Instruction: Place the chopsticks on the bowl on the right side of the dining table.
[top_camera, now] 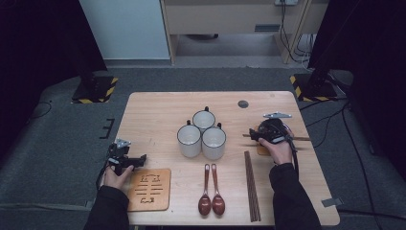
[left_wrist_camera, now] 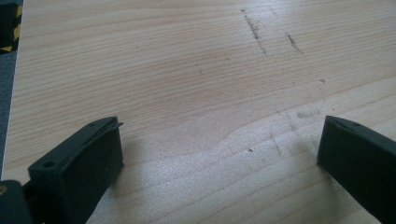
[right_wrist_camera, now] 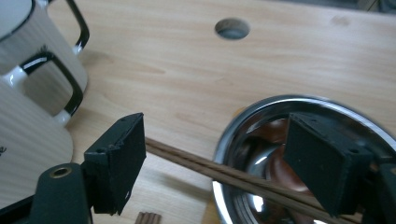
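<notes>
1. Left gripper (top_camera: 140, 160) rests at the table's (left_wrist_camera: 196, 70) left edge, jaws wide apart over bare wood, holding nothing.
2. Three mugs (top_camera: 202, 134) stand clustered mid-table; two spoons (top_camera: 211, 197) lie nearer the person.
3. Right gripper (right_wrist_camera: 215, 161) hovers with jaws apart either side of chopsticks (right_wrist_camera: 201, 164), which lie across a steel bowl (right_wrist_camera: 243, 126); the pads do not press them.

High view: above the 6 o'clock edge, looking down at the table (top_camera: 153, 110).
Left gripper view: very near bare wood.
Right gripper view: near the mugs (right_wrist_camera: 32, 88), shared with high view (top_camera: 203, 134).
</notes>
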`<state>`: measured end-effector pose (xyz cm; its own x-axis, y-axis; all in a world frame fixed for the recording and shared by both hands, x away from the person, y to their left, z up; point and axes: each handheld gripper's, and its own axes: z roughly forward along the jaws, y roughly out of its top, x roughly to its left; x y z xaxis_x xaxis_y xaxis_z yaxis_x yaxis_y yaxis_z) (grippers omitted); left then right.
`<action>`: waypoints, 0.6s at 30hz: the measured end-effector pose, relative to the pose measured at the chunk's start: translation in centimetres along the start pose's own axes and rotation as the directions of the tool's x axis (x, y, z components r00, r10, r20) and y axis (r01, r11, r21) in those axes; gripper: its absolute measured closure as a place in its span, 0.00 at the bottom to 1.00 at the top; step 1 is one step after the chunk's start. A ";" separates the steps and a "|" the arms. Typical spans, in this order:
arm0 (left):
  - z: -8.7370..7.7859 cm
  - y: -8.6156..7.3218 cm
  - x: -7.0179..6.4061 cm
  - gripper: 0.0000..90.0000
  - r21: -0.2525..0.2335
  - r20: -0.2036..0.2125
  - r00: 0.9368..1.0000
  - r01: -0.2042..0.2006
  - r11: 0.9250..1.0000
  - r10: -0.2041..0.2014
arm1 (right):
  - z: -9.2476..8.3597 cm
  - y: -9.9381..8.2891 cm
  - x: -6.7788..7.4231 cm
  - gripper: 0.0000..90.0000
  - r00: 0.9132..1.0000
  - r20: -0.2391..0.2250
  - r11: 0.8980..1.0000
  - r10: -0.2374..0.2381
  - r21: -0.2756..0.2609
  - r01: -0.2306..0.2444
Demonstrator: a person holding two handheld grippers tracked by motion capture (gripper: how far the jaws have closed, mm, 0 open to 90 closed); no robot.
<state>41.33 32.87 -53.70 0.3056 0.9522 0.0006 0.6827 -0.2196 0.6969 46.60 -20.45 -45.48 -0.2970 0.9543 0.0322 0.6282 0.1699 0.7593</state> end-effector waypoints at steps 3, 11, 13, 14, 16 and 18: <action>0.0 0.0 0.0 0.00 0.000 0.000 1.000 0.000 1.000 0.000 | -1.1 0.0 -0.8 0.28 1.000 0.028 0.999 0.002 -0.036 -0.001; 0.0 0.0 0.0 0.00 0.000 0.000 1.000 0.000 1.000 0.000 | -3.5 -1.4 -3.7 0.40 0.996 0.075 0.995 0.047 -0.087 -0.040; 0.0 0.0 0.0 0.00 0.000 0.000 1.000 0.000 1.000 0.000 | -3.9 -2.0 -4.3 0.44 0.994 0.097 0.995 0.046 -0.090 -0.037; 0.0 0.0 0.0 0.00 0.000 0.000 1.000 0.000 1.000 0.000 | -4.0 -2.4 -4.7 0.46 0.993 0.109 0.996 0.044 -0.084 -0.035; 0.0 0.0 0.0 0.00 0.000 0.000 1.000 0.000 1.000 0.000 | -4.2 -2.7 -5.3 0.50 0.993 0.110 0.996 0.047 -0.080 -0.038; 0.0 0.0 0.0 0.00 0.000 0.000 1.000 0.000 1.000 0.000 | -4.4 -3.1 -5.8 0.52 0.991 0.129 0.996 0.037 -0.089 -0.025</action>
<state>41.33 32.87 -53.70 0.3055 0.9522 0.0005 0.6827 -0.2194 0.6970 43.22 -27.58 -45.10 -0.1787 0.9836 -0.0237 0.5688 0.1229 0.8133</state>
